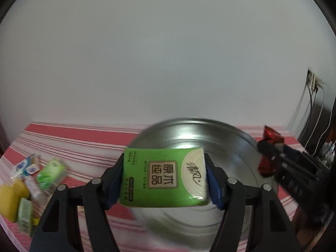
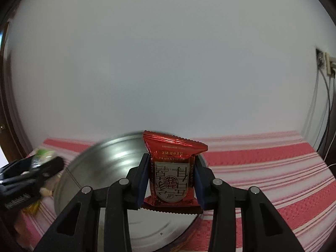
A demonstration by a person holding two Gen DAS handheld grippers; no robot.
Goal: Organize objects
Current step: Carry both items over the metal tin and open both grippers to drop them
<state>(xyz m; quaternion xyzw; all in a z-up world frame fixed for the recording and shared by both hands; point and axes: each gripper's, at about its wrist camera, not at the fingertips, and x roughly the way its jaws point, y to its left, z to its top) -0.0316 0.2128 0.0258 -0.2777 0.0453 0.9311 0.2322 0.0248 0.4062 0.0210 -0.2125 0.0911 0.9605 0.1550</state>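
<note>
Striped surface (image 1: 84,134) is carrying a steel bowl (image 1: 220,138); both tools are hovering w/ loads for dropping in: left tool (image 1: 163,178) clamping tissue pack (image 1: 166,176), right tool (image 2: 171,180) clamping red packet (image 2: 171,168).

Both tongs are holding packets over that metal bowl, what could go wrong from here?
1. The left tongs and right tongs approach the same metal bowl from opposite sides, so they might bump each other above it.
2. The red snack packet is glossy and squeezed only at its sides; it could slip or get crushed.
3. The green tissue pack is soft and held at its edges, so it may tilt or miss the bowl when released.
</note>
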